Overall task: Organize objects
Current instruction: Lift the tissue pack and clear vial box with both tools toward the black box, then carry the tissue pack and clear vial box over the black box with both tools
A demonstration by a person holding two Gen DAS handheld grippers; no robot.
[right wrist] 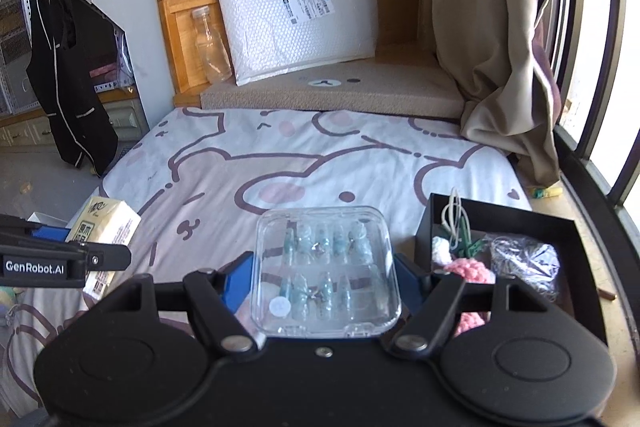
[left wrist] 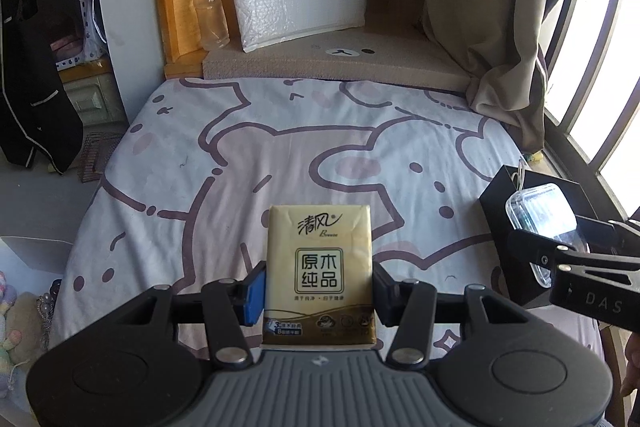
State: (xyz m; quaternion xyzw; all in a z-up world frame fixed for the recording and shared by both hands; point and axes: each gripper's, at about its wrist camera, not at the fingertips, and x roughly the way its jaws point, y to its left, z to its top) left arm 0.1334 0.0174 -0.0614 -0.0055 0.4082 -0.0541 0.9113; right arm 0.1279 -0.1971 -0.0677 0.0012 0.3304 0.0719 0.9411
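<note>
**A:** Bedsheet first: a cartoon-bear sheet (left wrist: 320, 131) covers the mattress, and I'll place everything off the black tray (right wrist: 560, 223) lying at the sheet's window-side edge. Beyond the sheet are a tan cushion (right wrist: 360, 91), a white mailer (right wrist: 296, 15) and a clear bottle (right wrist: 210, 47).

**B:** What's each hand got?

**A:** The left gripper (left wrist: 318, 291) has its jaws partly closed, pads pressed on both long sides of a tissue pack (left wrist: 319, 271), held upright above the sheet, well left of the tray. The right gripper (right wrist: 320, 279) stands wider, clamped across a clear case (right wrist: 326, 271) of small bluish pieces, just left of the tray and seemingly clear of the sheet.

**B:** And in the tray?

**A:** A pink knitted thing (right wrist: 468, 271), a white ball with cord (right wrist: 444, 247) and a shiny crumpled bag (right wrist: 524, 259). They fill most of the near part; the far-left corner looks barer.

**B:** So the step is carrying both over to the tray?

**A:** That's my reading. I'd move the case first, since it's nearest. Keep it flat so the pieces don't rattle, clear the tray wall before lowering, and set it on a bare patch, not atop the knitted thing, where it would tilt.

**B:** The pack?

**A:** It's soft, so the grip is forgiving, but it's held low, near its base, and could swing. Bring it in slowly, lay it beside the case, and keep the grippers from crossing over the tray.
</note>
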